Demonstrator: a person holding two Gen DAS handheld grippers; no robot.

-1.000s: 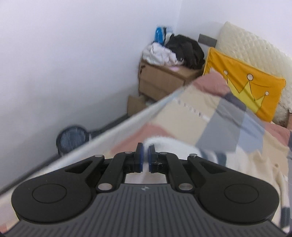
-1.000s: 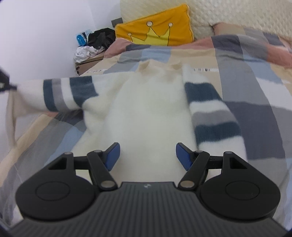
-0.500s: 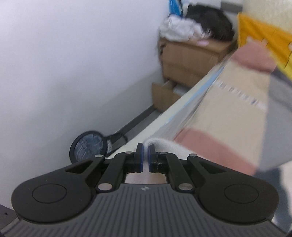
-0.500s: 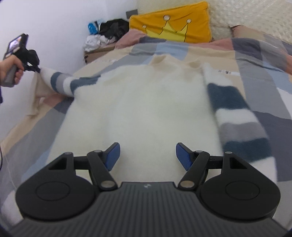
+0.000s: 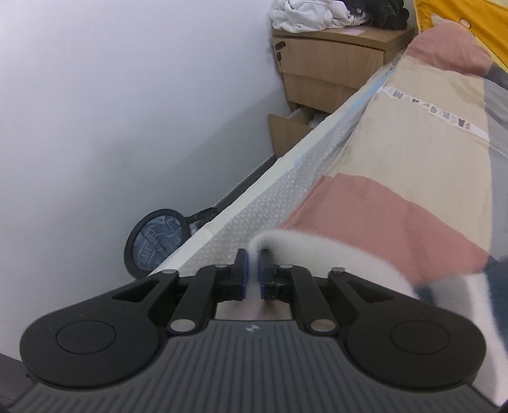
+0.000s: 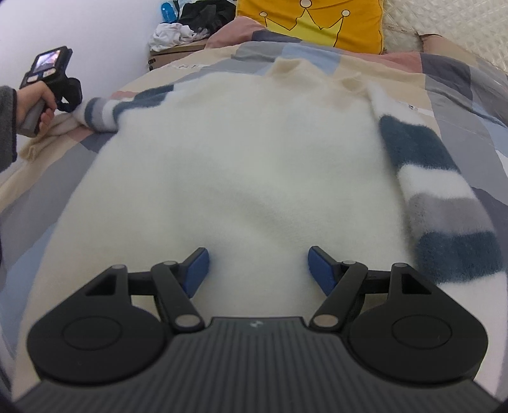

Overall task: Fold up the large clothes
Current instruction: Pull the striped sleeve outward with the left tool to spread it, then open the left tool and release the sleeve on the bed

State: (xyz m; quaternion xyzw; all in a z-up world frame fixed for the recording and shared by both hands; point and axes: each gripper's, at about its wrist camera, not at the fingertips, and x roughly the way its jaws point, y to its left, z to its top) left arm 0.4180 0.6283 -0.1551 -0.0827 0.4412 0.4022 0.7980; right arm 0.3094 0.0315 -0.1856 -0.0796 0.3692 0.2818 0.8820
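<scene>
Letting go of the sleeve cuff with the left gripper: jaws just eased a little apart, white fleece between the blue pads, too blurred to tell whether pinched or already free. Finish the release low, right at the near edge of the patchwork bed cover, beside the bare mattress side, gripper tilted down toward the bed. Open fully before drawing back, then pull straight away along the sleeve's line, to avoid dragging the fluffy pile or flicking the cuff over the edge. Check in the right wrist view: left sleeve stretched out sideways from the cream sweater, end bunched a little against the gripper in the person's hand; flatten that bunch if possible. Keep the right gripper unchanged, jaws wide apart and empty, hovering just above the lower middle of the sweater body, not pressing in. Sweater spread flat along the middle of the bed, collar toward the yellow crown pillow, right sleeve lying down along the body's side. Judged need before any fold across: both sleeves flat and the body free of wrinkles, so no hurry and no tug on this soft, stretchy-looking knit
</scene>
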